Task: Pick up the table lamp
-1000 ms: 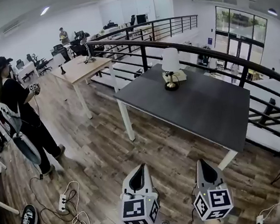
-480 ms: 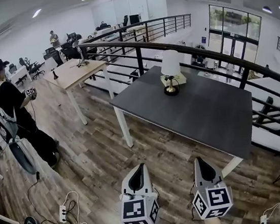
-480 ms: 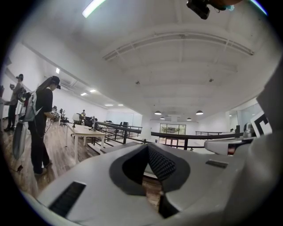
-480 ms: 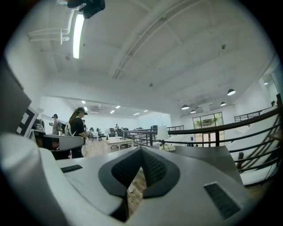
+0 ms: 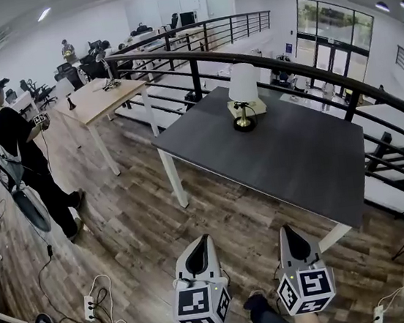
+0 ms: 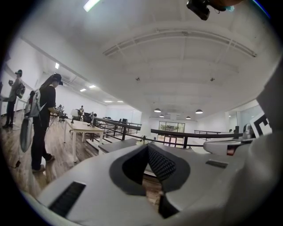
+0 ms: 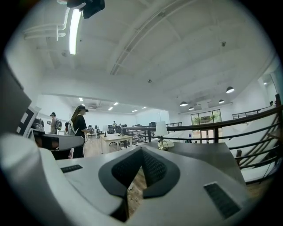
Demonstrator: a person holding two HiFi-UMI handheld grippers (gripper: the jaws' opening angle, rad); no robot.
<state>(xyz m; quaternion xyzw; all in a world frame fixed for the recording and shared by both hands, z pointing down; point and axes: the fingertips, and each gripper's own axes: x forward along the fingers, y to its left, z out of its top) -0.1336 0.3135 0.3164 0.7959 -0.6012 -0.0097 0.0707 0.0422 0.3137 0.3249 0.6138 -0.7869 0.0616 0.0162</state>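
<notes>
A table lamp (image 5: 244, 97) with a white shade, brass stem and dark round base stands upright near the far edge of a dark grey table (image 5: 290, 160); the right gripper view shows the lamp (image 7: 161, 131) small and far off. My left gripper (image 5: 200, 244) and right gripper (image 5: 287, 233) hang side by side over the wood floor, well short of the table's near edge. Both are shut with nothing between the jaws. In the left gripper view the left gripper (image 6: 147, 147) points level toward the table edge; the right gripper (image 7: 141, 150) does likewise.
A black railing (image 5: 301, 70) runs behind the table above a drop. A person in black (image 5: 20, 155) stands at the left. A light wooden table (image 5: 102, 100) stands further back. Cables and a power strip (image 5: 92, 308) lie on the floor at lower left.
Both grippers and the head have advanced toward the dark table, which now sits a little nearer and larger. The lamp stands as before. Both jaws stay shut.
</notes>
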